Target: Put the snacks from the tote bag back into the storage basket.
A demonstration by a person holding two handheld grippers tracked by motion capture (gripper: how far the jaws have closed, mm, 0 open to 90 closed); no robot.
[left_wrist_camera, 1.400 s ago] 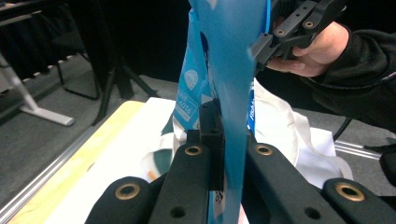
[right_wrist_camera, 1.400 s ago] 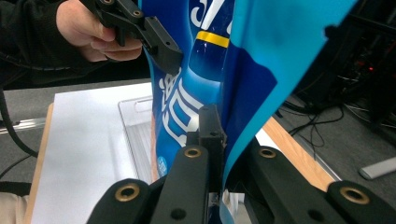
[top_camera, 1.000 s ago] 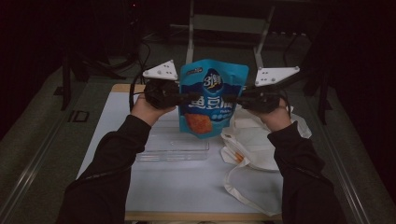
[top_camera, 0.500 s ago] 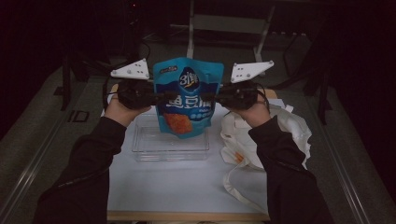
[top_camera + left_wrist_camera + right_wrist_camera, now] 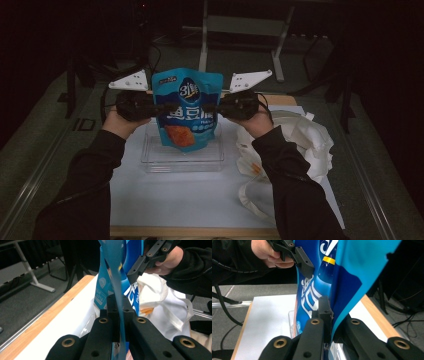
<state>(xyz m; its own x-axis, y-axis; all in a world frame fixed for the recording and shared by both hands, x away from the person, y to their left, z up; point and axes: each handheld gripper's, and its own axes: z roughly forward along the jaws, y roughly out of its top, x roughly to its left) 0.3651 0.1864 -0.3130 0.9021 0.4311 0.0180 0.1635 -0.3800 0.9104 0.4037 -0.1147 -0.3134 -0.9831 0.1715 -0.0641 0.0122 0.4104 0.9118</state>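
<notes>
**Aloft: blue snack pouch pinched from both sides**

Now, at 9 o'clock of the pouch, the left gripper [image 5: 162, 107] has its jaws closed tight on the left edge of the blue snack pouch [image 5: 187, 110]; in the left gripper view the thin film runs straight up between them. The pouch hangs upright above the clear plastic tray [image 5: 182, 160] on the white mat [image 5: 200, 200]. Its front bears a round "3" logo, large white Chinese characters I cannot make out, and an orange food picture. At 3 o'clock the right gripper [image 5: 216, 107] is clamped on the opposite edge. Further toward 4 o'clock lies a crumpled white tote bag [image 5: 300, 142].
</notes>
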